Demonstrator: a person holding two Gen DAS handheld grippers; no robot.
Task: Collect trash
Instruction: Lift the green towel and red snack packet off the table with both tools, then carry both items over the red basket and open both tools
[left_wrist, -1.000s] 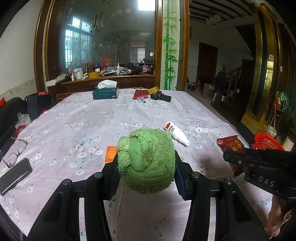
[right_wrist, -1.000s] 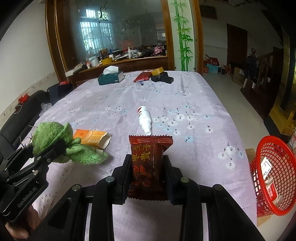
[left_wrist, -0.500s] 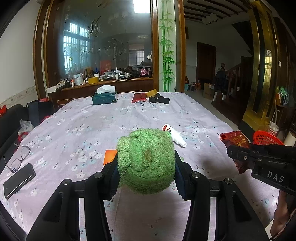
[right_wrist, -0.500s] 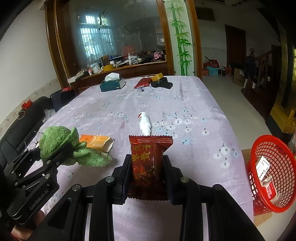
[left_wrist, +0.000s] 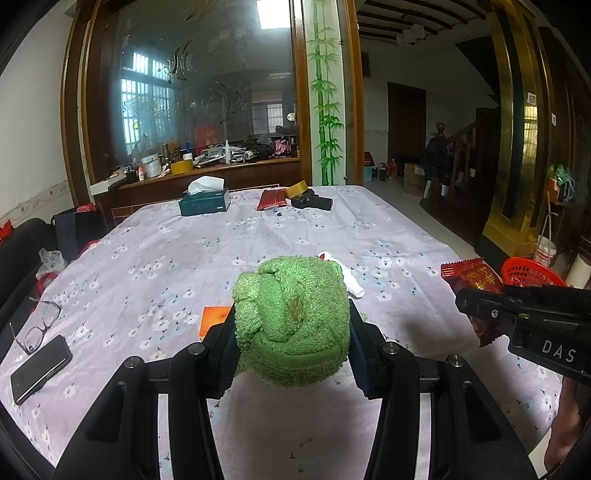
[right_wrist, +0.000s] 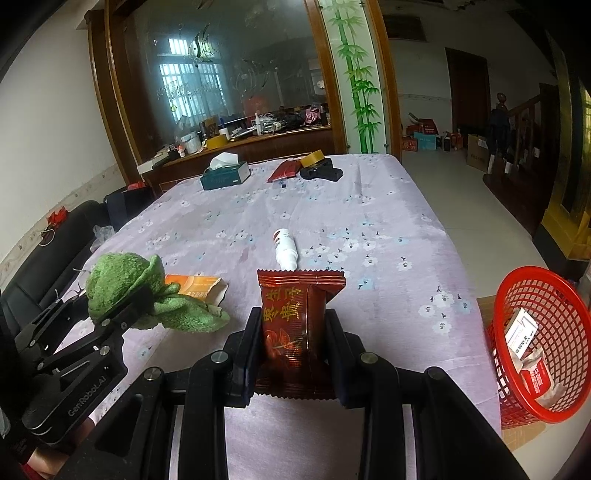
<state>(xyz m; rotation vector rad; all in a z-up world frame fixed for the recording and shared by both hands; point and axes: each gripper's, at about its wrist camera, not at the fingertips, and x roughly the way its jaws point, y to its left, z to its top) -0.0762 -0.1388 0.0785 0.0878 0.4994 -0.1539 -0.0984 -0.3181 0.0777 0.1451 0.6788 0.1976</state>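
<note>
Over the floral cloth, right gripper (right_wrist: 295, 332) clamps dark-red foil snack packet (right_wrist: 299, 317); slick film could slip before the red mesh basket (right_wrist: 546, 369). Left gripper (left_wrist: 291, 332) clamps bunched green towel (left_wrist: 291, 317).

Home dining room: clothed table (left_wrist: 280, 236), staircase (left_wrist: 465, 147).

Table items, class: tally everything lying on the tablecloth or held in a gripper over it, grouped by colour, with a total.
Green: 2, cloth, tissue box
Red: 2, wrapper, packet
Orange: 1, box
White: 1, tube
Yellow: 1, tape
Black: 3, phone, glasses, pouch
Total: 10
</note>
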